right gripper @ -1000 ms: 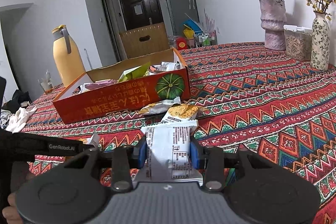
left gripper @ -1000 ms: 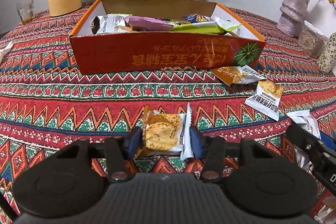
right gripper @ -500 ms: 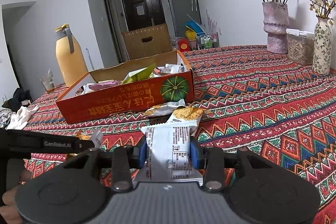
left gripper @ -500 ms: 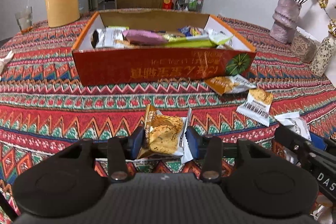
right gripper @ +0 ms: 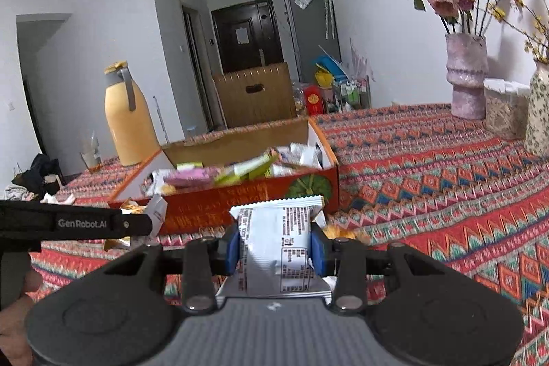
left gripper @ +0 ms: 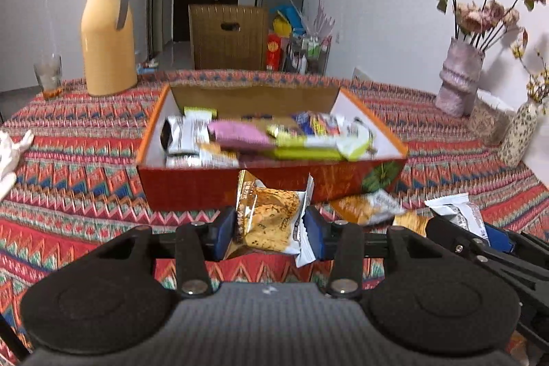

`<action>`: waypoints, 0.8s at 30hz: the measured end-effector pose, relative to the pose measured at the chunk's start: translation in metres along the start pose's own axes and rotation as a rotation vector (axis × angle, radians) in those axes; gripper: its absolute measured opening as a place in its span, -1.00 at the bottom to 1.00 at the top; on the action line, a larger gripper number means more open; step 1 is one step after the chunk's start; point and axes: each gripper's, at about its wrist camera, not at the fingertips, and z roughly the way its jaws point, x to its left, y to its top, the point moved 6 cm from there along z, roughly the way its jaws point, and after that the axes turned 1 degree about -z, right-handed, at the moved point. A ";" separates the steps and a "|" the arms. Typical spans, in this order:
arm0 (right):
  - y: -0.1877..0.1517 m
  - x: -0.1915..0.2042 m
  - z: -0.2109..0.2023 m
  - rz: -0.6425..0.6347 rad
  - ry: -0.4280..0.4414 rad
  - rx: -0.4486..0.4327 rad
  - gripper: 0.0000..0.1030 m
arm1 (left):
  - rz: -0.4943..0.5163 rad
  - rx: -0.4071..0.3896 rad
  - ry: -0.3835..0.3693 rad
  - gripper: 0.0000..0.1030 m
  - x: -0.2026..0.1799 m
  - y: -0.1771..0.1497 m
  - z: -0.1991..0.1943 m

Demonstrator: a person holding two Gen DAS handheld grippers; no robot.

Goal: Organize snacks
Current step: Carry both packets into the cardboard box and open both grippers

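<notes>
lifting two snack packets clear of the patterned cloth (left gripper: 85,194), both raised since a second ago.

we see our left gripper (left gripper: 271,228), its jaws just pinched tighter, clamped on the orange cracker packet (left gripper: 269,218), now overlapping the red snack box (left gripper: 192,187) at twelve o'clock. our right gripper (right gripper: 274,246) stays closed on the white packet (right gripper: 279,239), the box beyond at eleven o'clock. loose packets (left gripper: 367,208) lie on the cloth at two o'clock.
</notes>
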 end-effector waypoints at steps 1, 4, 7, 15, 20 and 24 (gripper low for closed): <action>0.005 0.002 0.001 -0.003 0.002 -0.007 -0.24 | 0.001 -0.012 0.001 -0.13 0.000 0.006 -0.001; 0.021 0.007 0.006 -0.015 0.011 -0.026 -0.24 | 0.002 -0.041 0.004 -0.13 0.001 0.020 -0.004; 0.038 0.010 0.014 -0.022 0.023 -0.040 -0.24 | -0.005 -0.065 0.009 -0.13 0.004 0.036 -0.002; 0.082 0.018 0.049 -0.037 0.035 -0.061 -0.24 | -0.029 -0.112 0.020 -0.13 0.014 0.077 0.014; 0.097 0.020 0.084 -0.043 0.039 -0.046 -0.24 | -0.044 -0.117 0.032 -0.13 0.021 0.096 0.035; 0.103 0.022 0.114 -0.044 0.044 -0.027 -0.24 | -0.055 -0.110 0.050 -0.13 0.029 0.102 0.057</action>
